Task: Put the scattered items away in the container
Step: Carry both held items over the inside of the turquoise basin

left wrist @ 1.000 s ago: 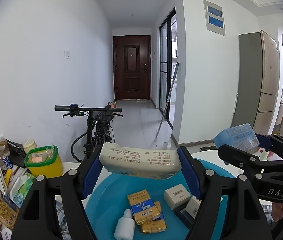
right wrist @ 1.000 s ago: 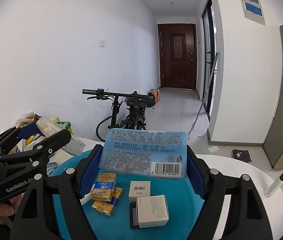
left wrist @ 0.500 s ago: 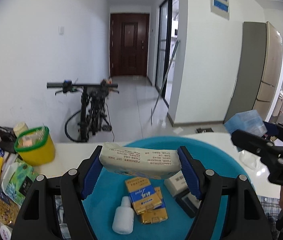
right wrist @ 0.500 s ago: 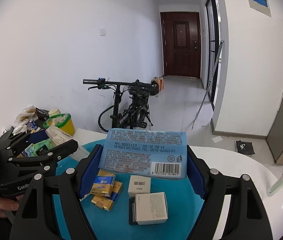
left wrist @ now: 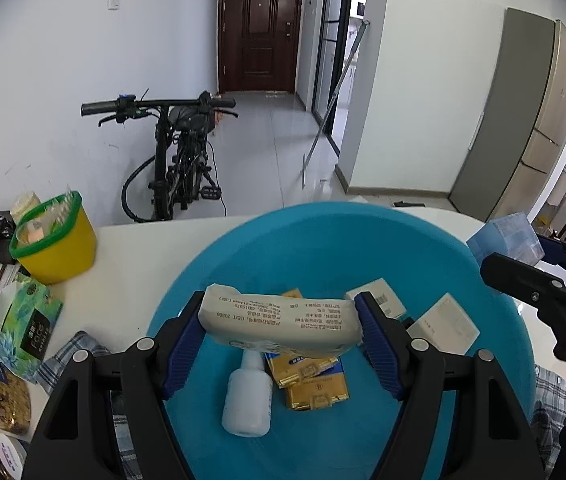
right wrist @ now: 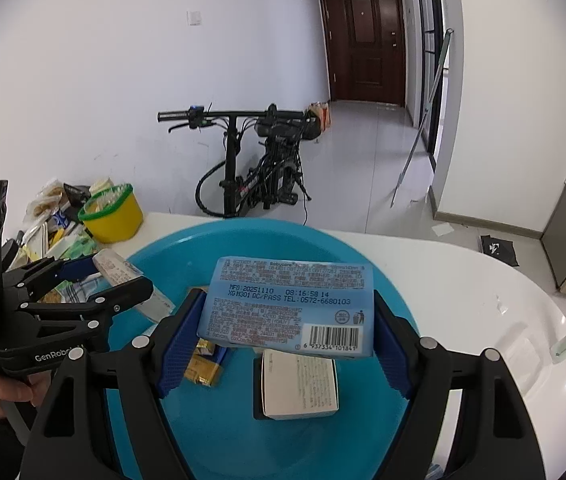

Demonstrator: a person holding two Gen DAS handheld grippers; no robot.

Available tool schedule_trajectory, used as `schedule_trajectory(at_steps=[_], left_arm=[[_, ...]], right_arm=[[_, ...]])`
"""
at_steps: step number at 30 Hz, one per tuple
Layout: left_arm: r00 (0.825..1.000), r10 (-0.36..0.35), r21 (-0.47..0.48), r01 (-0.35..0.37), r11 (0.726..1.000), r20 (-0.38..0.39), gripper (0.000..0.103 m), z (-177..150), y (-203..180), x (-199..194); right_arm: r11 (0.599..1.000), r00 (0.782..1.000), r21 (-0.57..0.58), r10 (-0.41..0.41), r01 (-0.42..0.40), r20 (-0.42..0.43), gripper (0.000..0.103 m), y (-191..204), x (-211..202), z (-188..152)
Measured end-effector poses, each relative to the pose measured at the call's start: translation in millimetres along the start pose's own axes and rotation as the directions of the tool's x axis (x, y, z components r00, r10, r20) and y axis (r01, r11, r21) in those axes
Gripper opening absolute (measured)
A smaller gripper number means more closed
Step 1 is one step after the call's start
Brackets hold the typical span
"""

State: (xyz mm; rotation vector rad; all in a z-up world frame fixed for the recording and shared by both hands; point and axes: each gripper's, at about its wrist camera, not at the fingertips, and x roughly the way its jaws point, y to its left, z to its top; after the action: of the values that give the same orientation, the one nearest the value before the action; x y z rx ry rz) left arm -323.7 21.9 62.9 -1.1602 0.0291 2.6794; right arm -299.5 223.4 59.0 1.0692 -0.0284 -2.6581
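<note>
A blue basin (left wrist: 323, 240) (right wrist: 347, 252) sits on the white table. In it lie gold-and-blue packets (left wrist: 315, 388), a small white bottle (left wrist: 249, 400) and white boxes (left wrist: 443, 326) (right wrist: 301, 384). My left gripper (left wrist: 281, 330) is shut on a white tissue pack (left wrist: 279, 320) and holds it above the basin. My right gripper (right wrist: 287, 320) is shut on a blue wipes pack (right wrist: 289, 306), also above the basin. The right gripper shows in the left wrist view (left wrist: 523, 256), the left gripper in the right wrist view (right wrist: 95, 280).
A yellow tub with a green rim (left wrist: 53, 240) (right wrist: 111, 214) stands left of the basin. Snack bags and packets (left wrist: 11, 320) crowd the table's left edge. A checked cloth (left wrist: 71, 356) lies under the basin. A bicycle (left wrist: 179, 168) leans on the wall beyond the table.
Both grippers have tilted downward and lowered over the basin, each still holding its pack. The basin now fills more of both views.
</note>
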Motion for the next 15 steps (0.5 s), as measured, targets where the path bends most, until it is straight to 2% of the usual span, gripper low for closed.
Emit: schedule_trajectory(at_steps=[15], left_arm=[[0.997,0.008,0.023,-0.006,1.0,-0.081,0.075,-15,-11,19]], right_arm=[[1.0,0.996,-0.007,-0.003,0.002,-0.086,0.077,-5,21,-19]])
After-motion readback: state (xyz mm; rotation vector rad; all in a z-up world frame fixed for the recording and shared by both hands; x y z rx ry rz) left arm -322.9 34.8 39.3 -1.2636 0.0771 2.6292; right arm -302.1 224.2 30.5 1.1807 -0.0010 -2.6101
